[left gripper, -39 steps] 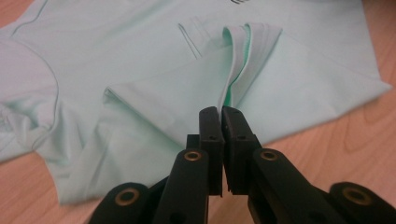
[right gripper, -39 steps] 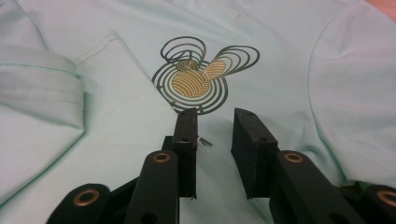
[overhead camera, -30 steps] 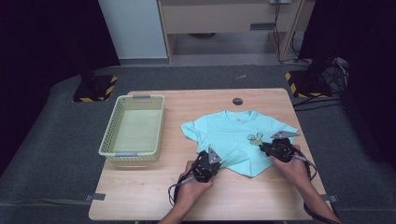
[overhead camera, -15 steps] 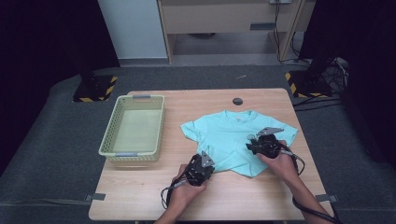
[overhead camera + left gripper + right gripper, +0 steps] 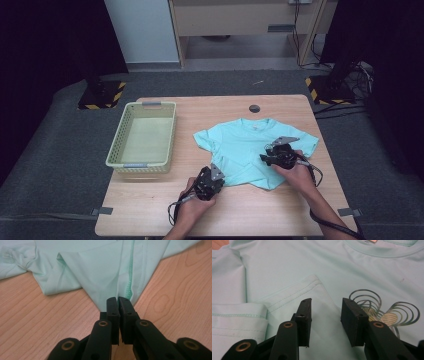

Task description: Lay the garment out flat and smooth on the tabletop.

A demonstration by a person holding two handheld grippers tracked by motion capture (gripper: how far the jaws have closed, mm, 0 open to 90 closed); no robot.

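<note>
1. One fold looks started: the T-shirt [image 5: 252,150] lies on the counter [image 5: 150,205], its near hem corner turned over.
2. Left claw [image 5: 117,302] is clenched on a hem corner.
3. Right claw [image 5: 325,315] is released above the shirt.
4. Remaining folds and the basket [image 5: 142,137] are still ahead.

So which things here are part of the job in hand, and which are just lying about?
In use:
- mint-green T-shirt, spread on the table
- left claw, shut on a corner of the shirt's hem
- right claw, open over the shirt

Lying about:
- yellow-green plastic basket, left of the shirt
- round black cap in the tabletop
</note>
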